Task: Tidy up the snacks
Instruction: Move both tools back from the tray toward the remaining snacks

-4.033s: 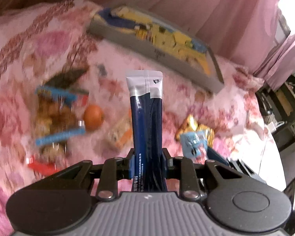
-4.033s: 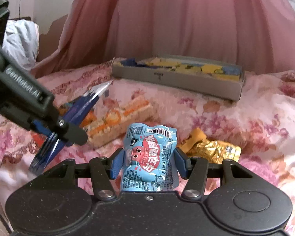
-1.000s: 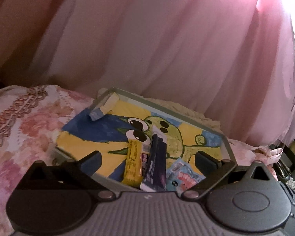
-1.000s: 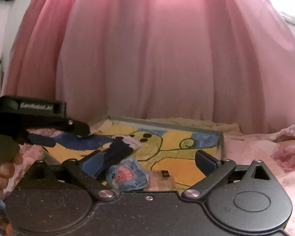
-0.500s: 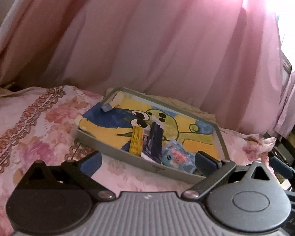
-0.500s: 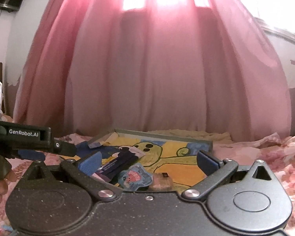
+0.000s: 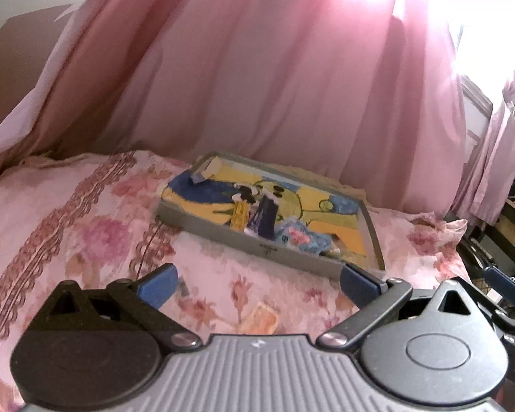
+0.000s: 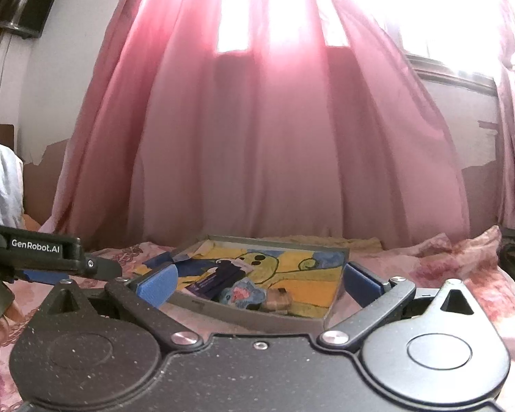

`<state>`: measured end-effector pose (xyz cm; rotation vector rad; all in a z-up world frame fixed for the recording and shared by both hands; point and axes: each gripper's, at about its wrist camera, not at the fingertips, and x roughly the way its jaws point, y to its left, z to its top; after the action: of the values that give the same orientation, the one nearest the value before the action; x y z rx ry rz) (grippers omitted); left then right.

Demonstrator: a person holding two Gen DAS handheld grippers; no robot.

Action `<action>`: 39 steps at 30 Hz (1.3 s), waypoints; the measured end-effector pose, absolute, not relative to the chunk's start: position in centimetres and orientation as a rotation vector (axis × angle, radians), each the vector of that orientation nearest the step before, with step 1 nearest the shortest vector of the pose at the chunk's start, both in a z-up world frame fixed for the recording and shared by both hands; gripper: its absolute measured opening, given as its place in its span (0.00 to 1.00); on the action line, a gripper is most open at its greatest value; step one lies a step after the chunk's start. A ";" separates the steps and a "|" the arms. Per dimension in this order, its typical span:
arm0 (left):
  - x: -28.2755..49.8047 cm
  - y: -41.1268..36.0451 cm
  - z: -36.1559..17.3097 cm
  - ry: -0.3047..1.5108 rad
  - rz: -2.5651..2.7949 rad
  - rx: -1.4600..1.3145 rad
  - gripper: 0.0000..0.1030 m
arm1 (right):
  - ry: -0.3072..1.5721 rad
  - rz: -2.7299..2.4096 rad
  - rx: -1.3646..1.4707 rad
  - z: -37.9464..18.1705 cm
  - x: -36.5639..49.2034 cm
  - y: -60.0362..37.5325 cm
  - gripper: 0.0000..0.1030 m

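The left gripper (image 7: 257,283) is spread wide and holds nothing; it hangs above the flowered bedspread (image 7: 86,240). The right gripper (image 8: 257,283) is likewise wide apart and empty. The grey tray (image 7: 223,231) lies on the bedspread near the pink curtain (image 7: 274,86). Against the tray's near wall lie a yellow bar (image 7: 239,215), a dark blue packet (image 7: 265,219) and a light blue packet (image 7: 300,238), side by side. An orange wrapper (image 7: 261,321) lies on the bedspread outside the tray.

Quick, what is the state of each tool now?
Left tool: open, holding nothing.
Right tool: open, holding nothing.
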<state>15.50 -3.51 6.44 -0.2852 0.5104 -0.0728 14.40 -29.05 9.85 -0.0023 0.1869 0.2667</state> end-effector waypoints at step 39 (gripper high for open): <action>9.2 -3.7 -2.2 0.754 0.018 -0.231 0.99 | 0.478 0.375 0.010 2.7 9.1 -28.6 0.99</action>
<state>9.23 -3.71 -2.18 -0.2307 0.7537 0.0181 9.09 -28.56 2.71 0.0098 0.4782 0.3747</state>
